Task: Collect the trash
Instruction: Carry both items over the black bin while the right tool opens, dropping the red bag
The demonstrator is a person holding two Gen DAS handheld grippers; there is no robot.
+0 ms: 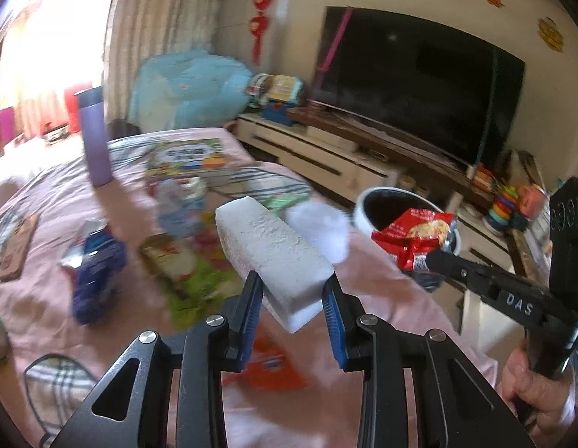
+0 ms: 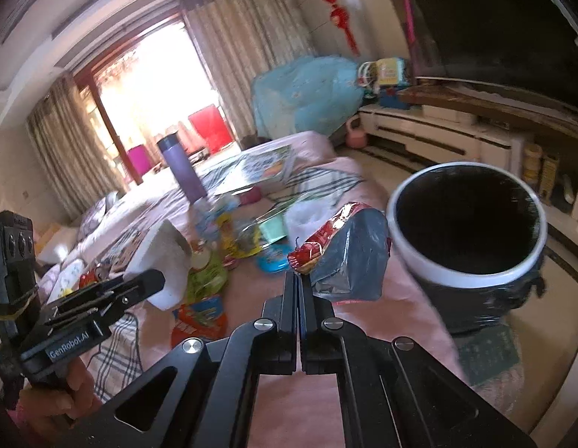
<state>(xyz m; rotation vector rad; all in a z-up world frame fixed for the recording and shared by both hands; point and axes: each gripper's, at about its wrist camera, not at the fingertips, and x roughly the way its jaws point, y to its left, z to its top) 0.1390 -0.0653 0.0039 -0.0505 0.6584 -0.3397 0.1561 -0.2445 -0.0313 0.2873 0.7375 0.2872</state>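
Observation:
My left gripper (image 1: 291, 286) is shut on a white foam block (image 1: 274, 250) and holds it above the pink-covered table (image 1: 46, 317). It also shows in the right wrist view (image 2: 165, 257). My right gripper (image 2: 298, 278) is shut on a red snack wrapper (image 2: 348, 254), held just left of the bin's rim. The wrapper shows in the left wrist view (image 1: 419, 239) in front of the bin. The trash bin (image 2: 472, 254) is white-rimmed with a black liner and stands beside the table's right edge. More wrappers lie on the table: blue (image 1: 98, 272), green (image 1: 184, 272), orange (image 1: 274, 369).
A purple bottle (image 1: 94, 134) stands at the table's far left. A picture book (image 1: 188, 156) lies at the far end. A TV (image 1: 419, 86) on a low cabinet (image 1: 326, 156) is at the right. A crumpled white bag (image 1: 318, 227) lies behind the foam.

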